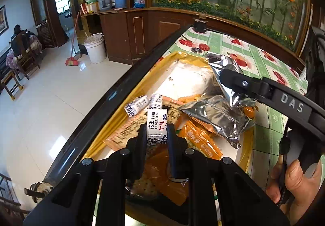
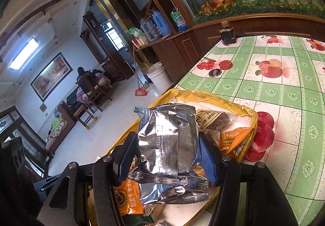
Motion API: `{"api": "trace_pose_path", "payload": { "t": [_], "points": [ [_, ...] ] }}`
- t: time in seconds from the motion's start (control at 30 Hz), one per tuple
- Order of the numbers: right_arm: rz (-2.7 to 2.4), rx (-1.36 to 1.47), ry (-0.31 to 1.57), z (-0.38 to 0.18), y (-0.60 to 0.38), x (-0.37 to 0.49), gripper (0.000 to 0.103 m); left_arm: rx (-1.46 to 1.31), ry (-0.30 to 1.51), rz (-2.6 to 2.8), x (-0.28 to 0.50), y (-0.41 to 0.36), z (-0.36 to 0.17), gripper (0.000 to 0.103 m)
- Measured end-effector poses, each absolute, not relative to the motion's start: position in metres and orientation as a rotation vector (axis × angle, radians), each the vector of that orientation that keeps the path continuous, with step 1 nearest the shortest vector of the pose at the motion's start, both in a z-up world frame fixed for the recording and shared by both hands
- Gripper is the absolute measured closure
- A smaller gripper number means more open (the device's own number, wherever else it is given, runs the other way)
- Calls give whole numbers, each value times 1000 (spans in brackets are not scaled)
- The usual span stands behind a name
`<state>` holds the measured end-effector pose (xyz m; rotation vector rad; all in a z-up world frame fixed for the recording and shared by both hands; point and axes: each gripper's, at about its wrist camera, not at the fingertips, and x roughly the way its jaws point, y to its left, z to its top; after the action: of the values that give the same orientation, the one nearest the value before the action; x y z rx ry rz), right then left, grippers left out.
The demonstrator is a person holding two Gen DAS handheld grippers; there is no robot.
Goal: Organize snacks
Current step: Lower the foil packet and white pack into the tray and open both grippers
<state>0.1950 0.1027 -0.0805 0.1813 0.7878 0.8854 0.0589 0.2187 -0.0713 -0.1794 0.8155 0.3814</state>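
Note:
A yellow-rimmed tray [image 1: 95, 142] on the table holds a heap of snacks: orange packets [image 1: 201, 142], a silver foil packet [image 1: 219, 118] lying flat, and two small white-and-blue candies [image 1: 138, 106]. My left gripper [image 1: 157, 131] is shut on a third white-and-blue nougat candy [image 1: 156, 124], held upright just above the heap. My right gripper [image 2: 168, 148] is shut on another silver foil packet [image 2: 168, 138], lifted over the tray [image 2: 213, 96]. In the left wrist view this right gripper [image 1: 233, 81] hangs over the tray's right side with its packet [image 1: 221, 67].
The table has a green fruit-print cloth [image 2: 274, 87] and a black edge [image 1: 121, 85] on the left. A small dark round cap [image 2: 215, 73] lies beyond the tray, and a black object [image 2: 227, 34] stands at the far corner. A wooden cabinet stands behind. A hand [image 1: 292, 181] grips the right tool.

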Motion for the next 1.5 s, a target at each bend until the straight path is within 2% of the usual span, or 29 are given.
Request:
{"api": "trace_pose_path", "payload": {
  "t": [1.03,1.17,1.5],
  "points": [
    [876,60,789,-89,132,204,44,-101,849,388,77,201,-84,86],
    [878,91,787,-84,124,203,41,-98,848,390,77,201,-83,86],
    [849,264,742,-62,52,187,41,-106,848,397,77,198,-83,86]
  ]
}}
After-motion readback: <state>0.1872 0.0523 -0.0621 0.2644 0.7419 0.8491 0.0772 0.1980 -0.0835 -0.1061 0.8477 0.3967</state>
